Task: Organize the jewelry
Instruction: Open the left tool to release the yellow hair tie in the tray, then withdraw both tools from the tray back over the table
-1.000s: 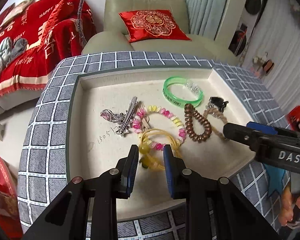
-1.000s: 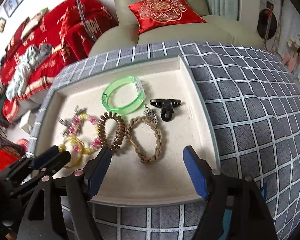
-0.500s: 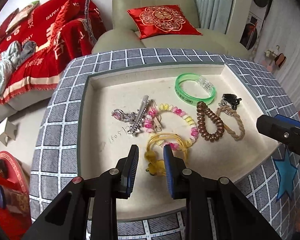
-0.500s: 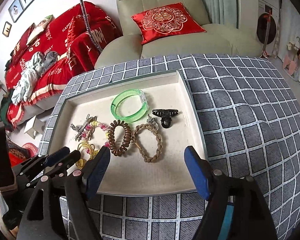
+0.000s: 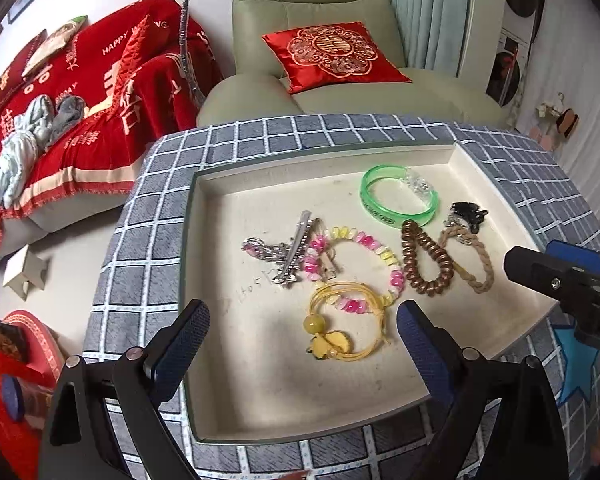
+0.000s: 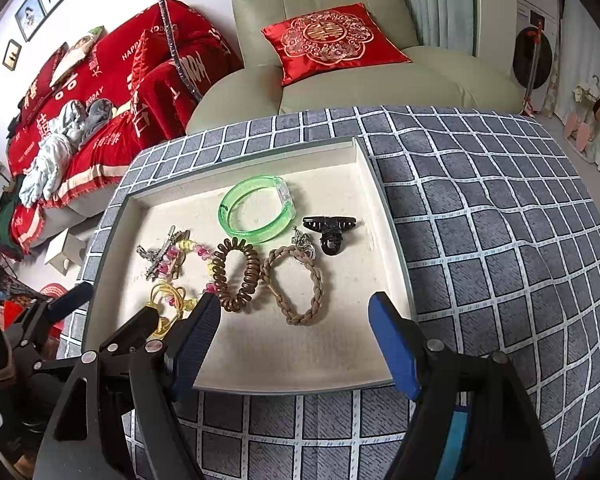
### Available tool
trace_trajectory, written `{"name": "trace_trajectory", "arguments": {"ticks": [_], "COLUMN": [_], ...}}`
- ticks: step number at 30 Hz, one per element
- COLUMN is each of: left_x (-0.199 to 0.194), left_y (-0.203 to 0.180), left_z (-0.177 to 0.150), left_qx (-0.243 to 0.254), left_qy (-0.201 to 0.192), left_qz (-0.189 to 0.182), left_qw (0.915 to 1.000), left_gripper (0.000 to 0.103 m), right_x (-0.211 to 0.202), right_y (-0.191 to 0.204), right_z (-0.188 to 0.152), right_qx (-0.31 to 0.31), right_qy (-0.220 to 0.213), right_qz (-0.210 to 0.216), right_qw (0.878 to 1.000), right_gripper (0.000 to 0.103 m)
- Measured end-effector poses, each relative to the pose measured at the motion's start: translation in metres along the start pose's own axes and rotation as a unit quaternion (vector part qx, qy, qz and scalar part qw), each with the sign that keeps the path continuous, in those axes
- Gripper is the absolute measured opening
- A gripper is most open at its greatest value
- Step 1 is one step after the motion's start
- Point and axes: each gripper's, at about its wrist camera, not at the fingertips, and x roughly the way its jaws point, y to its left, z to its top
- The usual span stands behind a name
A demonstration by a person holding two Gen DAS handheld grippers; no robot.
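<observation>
We note the left gripper (image 5: 300,336), jaws just sprung wide and empty; the yellow cord bracelet with beads (image 5: 346,322) lies at 12 o'clock, nearer than to the spread, empty right gripper (image 6: 294,332).

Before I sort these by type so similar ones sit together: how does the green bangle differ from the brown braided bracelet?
The green bangle is smooth, translucent and glossy; the brown braided bracelet is matte, woven cord. The bangle keeps a stiff round hoop, while the braided bracelet lies in a looser, elongated loop. The bangle sits farther back in the tray; the braided bracelet lies nearer the front. Both lie flat on the tray floor.
</observation>
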Motion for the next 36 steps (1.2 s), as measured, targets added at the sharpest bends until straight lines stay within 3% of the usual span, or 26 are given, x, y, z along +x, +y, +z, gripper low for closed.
{"name": "trace_trajectory", "arguments": {"ticks": [12,14,15,21,27,31,36], "left_x": [-0.006,-0.009,-0.011,-0.022,-0.044,-0.064,-0.078], "left_y": [0.003,0.002,0.002,0.005,0.011,0.010,0.014], "left_z": [-0.005,-0.006,-0.006,-0.013,-0.023,-0.034,-0.052], "left_qx": [0.000,0.005,0.006,0.005,-0.009,-0.003,-0.021], "left_qy": [0.000,-0.004,-0.006,-0.017,-0.048,-0.089,-0.088], "left_qz": [0.007,0.013,0.016,0.031,0.043,0.067,0.060], "left_qw": [1.0000,0.9999,0.9998,0.9994,0.9979,0.9938,0.9940], "left_gripper": [0.103,0.103,0.103,0.103,0.103,0.103,0.103], "right_x": [0.004,0.003,0.001,-0.014,-0.028,-0.039,-0.052], "right_y": [0.009,0.011,0.012,0.013,0.019,0.024,0.023], "right_z": [0.001,0.000,-0.001,-0.007,-0.016,-0.029,-0.048], "right_qx": [-0.014,-0.022,-0.024,-0.031,-0.057,-0.069,-0.064], "right_qy": [0.001,-0.005,-0.008,-0.061,-0.070,-0.085,-0.099], "right_qz": [-0.012,-0.019,-0.022,-0.029,-0.047,-0.050,-0.044], "right_qw": [1.000,1.000,0.999,0.997,0.995,0.993,0.992], "right_gripper": [0.086,0.092,0.103,0.103,0.103,0.103,0.103]}}
